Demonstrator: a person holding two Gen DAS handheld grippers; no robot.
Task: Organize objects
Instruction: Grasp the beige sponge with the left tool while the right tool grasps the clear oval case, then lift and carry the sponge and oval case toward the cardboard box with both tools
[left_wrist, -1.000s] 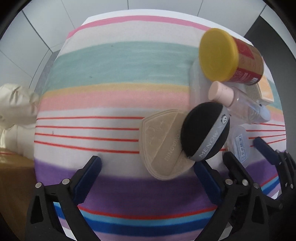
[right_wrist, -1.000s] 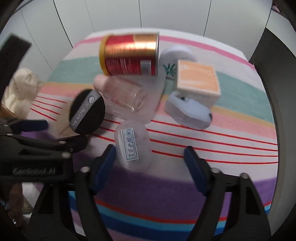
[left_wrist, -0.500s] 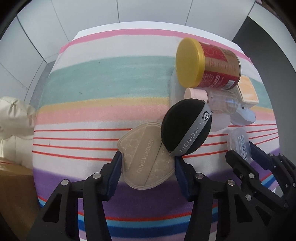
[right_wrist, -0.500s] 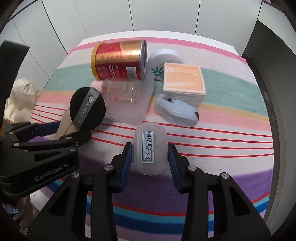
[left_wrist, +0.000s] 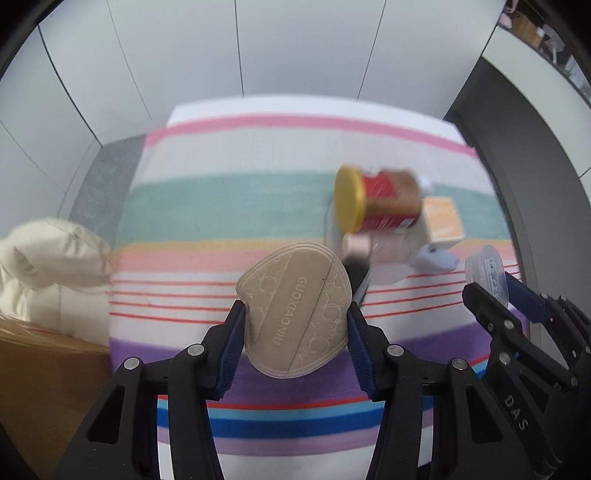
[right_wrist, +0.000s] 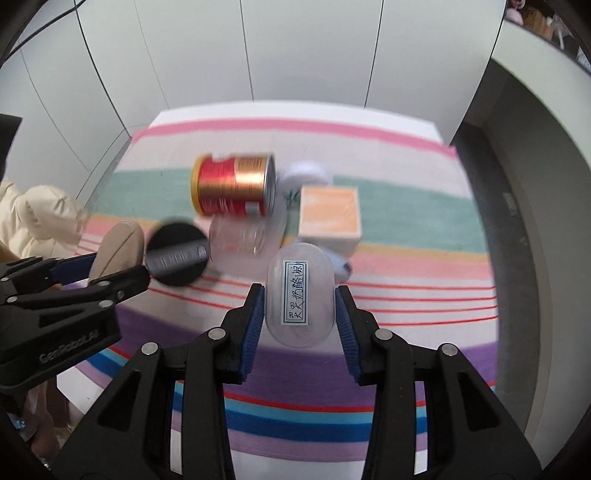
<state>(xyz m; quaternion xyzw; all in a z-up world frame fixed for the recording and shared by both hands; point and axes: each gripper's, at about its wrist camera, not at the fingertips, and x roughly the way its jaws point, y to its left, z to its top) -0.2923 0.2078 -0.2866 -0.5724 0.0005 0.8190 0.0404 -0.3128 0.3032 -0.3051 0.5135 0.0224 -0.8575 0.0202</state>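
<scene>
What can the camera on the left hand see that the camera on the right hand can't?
Only the left wrist view shows the face of the beige puff, with its lettering, pinched in the left tool.

Only the right wrist view shows the white round container behind the can, and the whole black puff.

Both show the red can, the orange box and the clear labelled case clamped in the right tool.

- Bright, even, diffuse indoor light; no hard shadows.
- Motion-blurred: striped cloth and red can.
- Sharp: beige puff, labelled clear case.
- Soft sheen on the can's gold band.
- Strong fisheye bending, dark corner vignette.
</scene>
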